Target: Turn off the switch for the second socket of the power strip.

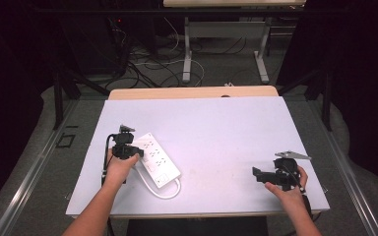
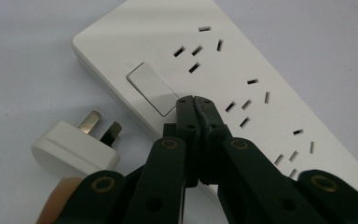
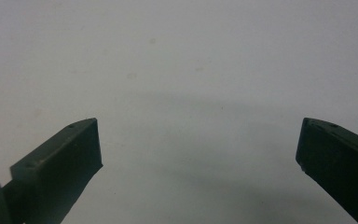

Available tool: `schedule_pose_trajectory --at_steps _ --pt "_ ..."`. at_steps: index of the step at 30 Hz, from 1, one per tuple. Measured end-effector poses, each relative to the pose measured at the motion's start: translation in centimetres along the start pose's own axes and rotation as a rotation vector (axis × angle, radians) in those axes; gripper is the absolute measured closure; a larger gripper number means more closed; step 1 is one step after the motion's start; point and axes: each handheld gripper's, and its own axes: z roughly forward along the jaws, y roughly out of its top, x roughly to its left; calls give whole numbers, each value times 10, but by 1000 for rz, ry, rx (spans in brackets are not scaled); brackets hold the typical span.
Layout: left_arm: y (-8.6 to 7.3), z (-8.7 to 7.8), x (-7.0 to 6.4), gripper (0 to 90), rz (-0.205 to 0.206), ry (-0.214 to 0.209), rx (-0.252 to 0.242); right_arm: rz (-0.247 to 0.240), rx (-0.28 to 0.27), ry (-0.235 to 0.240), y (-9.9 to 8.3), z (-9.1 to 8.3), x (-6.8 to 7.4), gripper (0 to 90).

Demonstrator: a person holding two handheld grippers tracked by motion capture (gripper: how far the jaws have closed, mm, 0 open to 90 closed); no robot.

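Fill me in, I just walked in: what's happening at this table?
A person works at a white table with a handheld gripper in each hand. The left gripper, jaws closed together, has its tips at the rocker switch of a white power strip, seemingly pressing it. The strip's plug lies unplugged beside it. The right gripper is open over bare table, well away from the strip.

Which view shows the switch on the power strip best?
The left gripper view: the switch is large and sharp, with the shut left gripper tips at its edge. In the high view the power strip is small and the switch cannot be made out. The right gripper view faces bare table.
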Motion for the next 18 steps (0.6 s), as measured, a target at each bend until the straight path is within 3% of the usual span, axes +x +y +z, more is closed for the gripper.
schedule_pose_trajectory --at_steps 18 --pt "0 0 0 897 -12 13 -16 4 2 0 0 0 0 0"
